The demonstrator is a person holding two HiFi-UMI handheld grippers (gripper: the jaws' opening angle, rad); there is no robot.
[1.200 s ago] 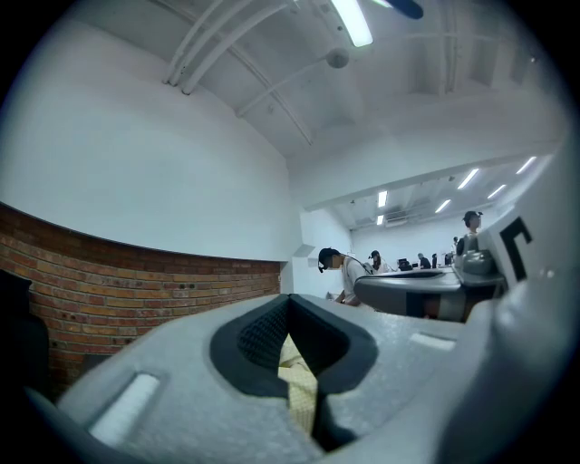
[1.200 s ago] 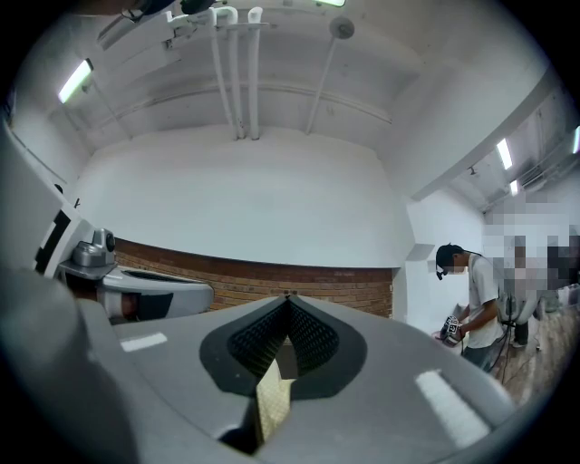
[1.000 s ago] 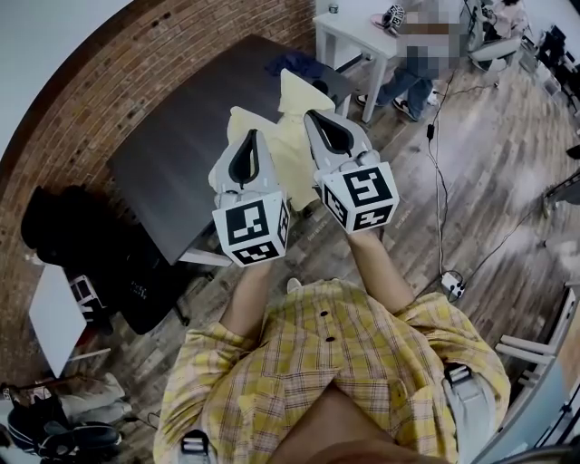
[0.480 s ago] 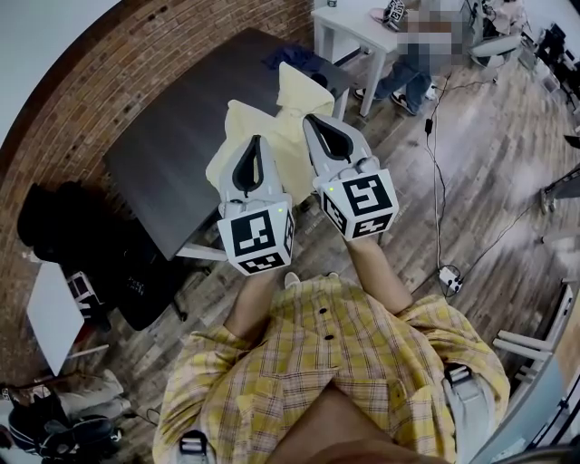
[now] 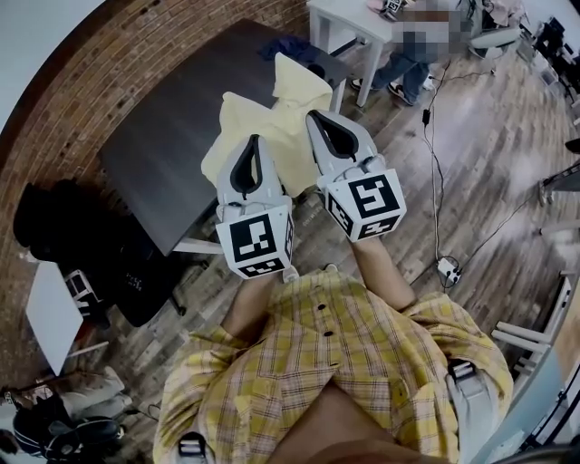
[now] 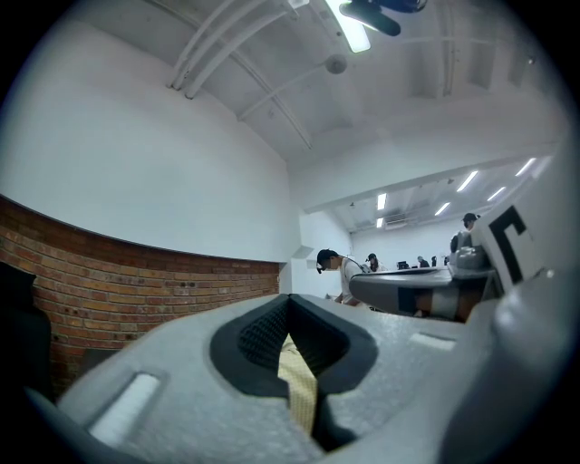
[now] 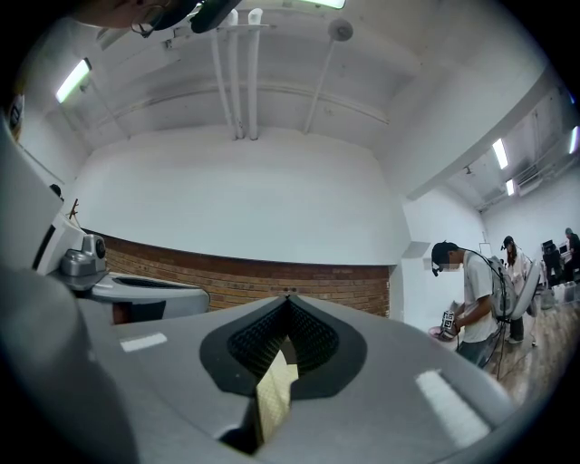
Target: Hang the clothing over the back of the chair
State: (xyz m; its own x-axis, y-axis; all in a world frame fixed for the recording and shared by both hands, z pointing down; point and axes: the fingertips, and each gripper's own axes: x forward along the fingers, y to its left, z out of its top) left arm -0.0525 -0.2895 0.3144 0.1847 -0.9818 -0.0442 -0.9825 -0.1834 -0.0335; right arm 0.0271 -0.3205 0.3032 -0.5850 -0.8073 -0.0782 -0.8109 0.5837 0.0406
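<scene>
The left tool (image 5: pixel 255 143) and right tool (image 5: pixel 315 118) are each pinching the pale yellow garment (image 5: pixel 249 113), holding it above the dark table (image 5: pixel 154 154); carrying it to a chair back is likely coming next.

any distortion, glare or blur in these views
Head view: strong fisheye, the brick wall bows, colours muted. Left gripper view: black rounded corners, ceiling light glares. Right gripper view: same black corners, yellow clothing in the right claw looks sharp.

Soft pale-yellow cloth garment (image 5: pixel 267 127), matt dark tabletop (image 5: pixel 172 149), rough brick wall (image 5: pixel 82 118), wood-plank floor (image 5: pixel 489 163)
</scene>
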